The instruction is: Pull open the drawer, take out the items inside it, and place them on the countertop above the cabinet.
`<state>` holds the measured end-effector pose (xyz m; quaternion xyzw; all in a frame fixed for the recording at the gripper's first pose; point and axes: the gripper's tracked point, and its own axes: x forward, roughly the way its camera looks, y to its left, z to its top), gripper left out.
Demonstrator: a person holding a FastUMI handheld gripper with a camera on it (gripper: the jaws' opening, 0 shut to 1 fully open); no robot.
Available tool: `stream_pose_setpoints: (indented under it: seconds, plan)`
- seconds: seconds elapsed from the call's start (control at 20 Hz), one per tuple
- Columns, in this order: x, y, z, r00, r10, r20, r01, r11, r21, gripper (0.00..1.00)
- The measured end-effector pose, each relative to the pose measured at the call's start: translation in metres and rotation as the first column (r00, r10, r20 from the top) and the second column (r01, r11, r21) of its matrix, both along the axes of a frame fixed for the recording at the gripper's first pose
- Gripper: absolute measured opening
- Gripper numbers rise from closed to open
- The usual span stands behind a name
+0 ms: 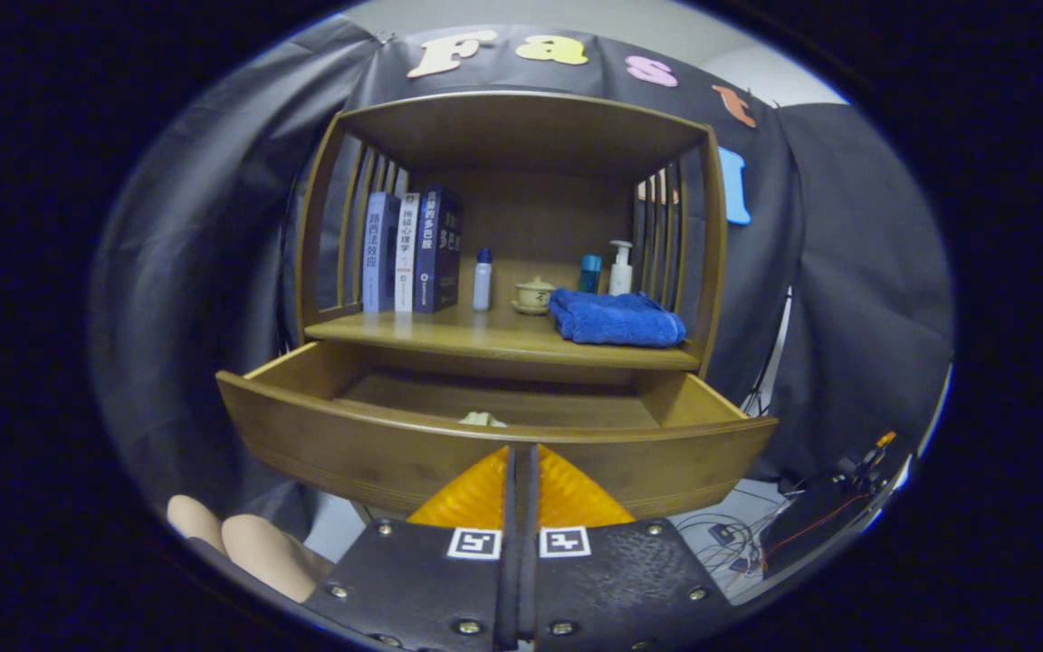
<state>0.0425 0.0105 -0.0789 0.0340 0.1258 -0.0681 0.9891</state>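
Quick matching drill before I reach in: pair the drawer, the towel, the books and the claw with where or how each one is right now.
Things:
1. drawer
2. towel
3. books
4. claw

States:
A. folded on the countertop, by the right slats
B. fingers closed together, in front of the drawer
C. pulled open, a small pale item inside
D. standing upright by the left slats

Pairs: 1-C, 2-A, 3-D, 4-B

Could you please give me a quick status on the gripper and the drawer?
Gripper shut, holding nothing, at the drawer front. Drawer pulled open; a pale item peeks above its front edge. Nothing in the way.
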Motion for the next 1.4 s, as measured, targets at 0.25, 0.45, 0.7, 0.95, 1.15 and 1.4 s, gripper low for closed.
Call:
stream_pose_setpoints:
  seconds: [0.25,0.45,0.7,0.95,1.15,1.4]
  plan:
    - [0.002,-0.008,-0.003,0.999,-0.014,-0.041,0.019,0.994,0.109,0.02]
    - [0.036,0.006,0.018,0.996,0.073,-0.058,-0.063,0.985,0.162,0.02]
    - [0.102,0.027,0.021,0.976,0.173,-0.132,-0.153,0.977,0.147,0.15]
    - [0.145,0.042,-0.025,0.914,0.23,-0.334,-0.187,0.97,0.157,0.23]
    - [0.157,0.045,-0.058,0.867,0.233,-0.44,-0.189,0.972,0.143,0.31]
    - [0.16,0.048,-0.086,0.815,0.227,-0.533,-0.19,0.974,0.124,0.38]
